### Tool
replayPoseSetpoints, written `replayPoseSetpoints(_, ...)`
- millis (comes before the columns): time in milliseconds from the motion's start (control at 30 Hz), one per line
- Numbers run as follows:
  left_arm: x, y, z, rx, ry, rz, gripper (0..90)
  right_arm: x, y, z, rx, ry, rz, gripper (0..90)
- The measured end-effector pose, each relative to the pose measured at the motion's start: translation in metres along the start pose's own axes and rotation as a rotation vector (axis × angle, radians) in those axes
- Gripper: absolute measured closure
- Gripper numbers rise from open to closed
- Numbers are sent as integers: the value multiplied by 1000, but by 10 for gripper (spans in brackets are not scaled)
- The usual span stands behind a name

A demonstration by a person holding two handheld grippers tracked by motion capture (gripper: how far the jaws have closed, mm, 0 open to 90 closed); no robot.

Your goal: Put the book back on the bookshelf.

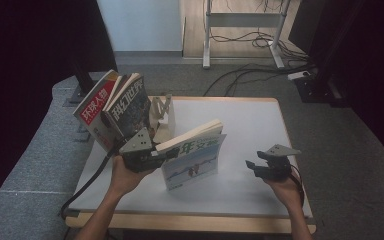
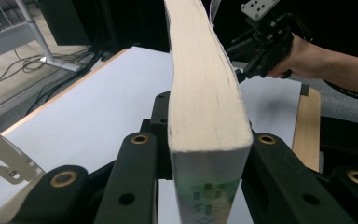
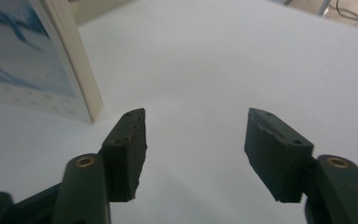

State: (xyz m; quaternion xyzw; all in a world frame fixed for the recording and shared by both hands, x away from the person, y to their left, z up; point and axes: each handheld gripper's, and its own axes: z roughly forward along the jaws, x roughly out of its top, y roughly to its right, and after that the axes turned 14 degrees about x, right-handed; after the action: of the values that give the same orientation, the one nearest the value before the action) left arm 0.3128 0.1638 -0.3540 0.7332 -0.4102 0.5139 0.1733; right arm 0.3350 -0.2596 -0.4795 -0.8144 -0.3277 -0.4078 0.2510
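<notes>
Blue-covered book (image 1: 195, 159) is clamped upright on the tabletop (image 1: 250, 125) by the left gripper (image 1: 152, 156), not yet shelved beside two racked magazines (image 1: 117, 107), while the right gripper (image 1: 260, 167) is held open and empty.

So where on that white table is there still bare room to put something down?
The white table is bare along its back edge and down its right half, between the blue-and-white magazine clamped in the left gripper and the open right gripper. The back-left corner is crowded: two upright magazines lean against a pale metal stand.
</notes>
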Motion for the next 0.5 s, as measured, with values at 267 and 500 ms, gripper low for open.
replayPoseSetpoints(267,4,-6,0,-17,-50,-17,723,-22,5,6,-33,-63,49,282)
replayPoseSetpoints(500,11,-8,2,-11,-124,-29,725,-39,9,13,-45,-93,89,235)
